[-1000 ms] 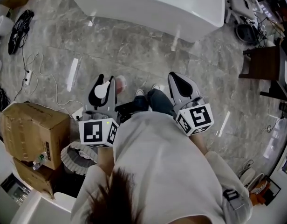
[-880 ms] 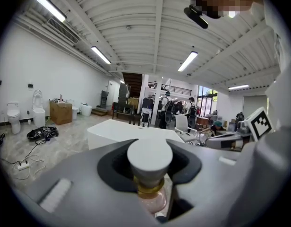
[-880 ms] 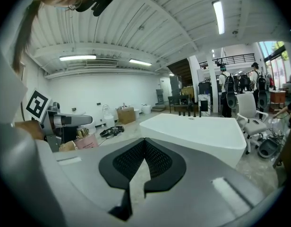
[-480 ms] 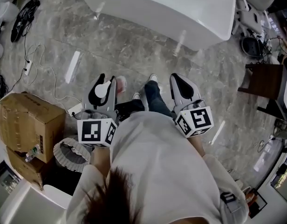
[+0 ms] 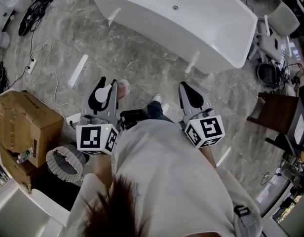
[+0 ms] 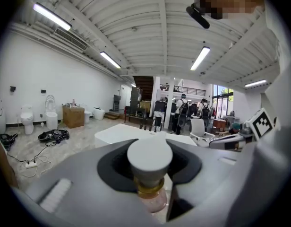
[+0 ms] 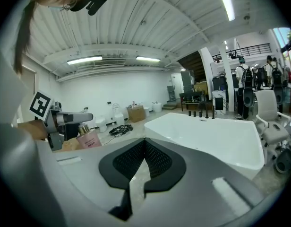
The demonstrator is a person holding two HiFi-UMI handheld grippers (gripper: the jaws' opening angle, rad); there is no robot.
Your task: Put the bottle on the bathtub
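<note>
Head view: the left tool (image 5: 110, 89) carries a pink bottle (image 5: 123, 88), well apart from the white bathtub (image 5: 191, 19) ahead.

Left gripper view: its jaws pinch the bottle's neck below the white cap.

Right gripper view: the right tool (image 7: 144, 148) is pressed together, holding nothing.

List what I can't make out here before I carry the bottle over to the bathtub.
- Body of the bottle: the left gripper view shows mainly cap and neck; the jaws of the left gripper cover most of the rest.
- Bottle label: right gripper view, print too small to read.
- Far rim of the bathtub: head view, cut off by the top edge.
- Floor under the person: head view, hidden by the torso.
</note>
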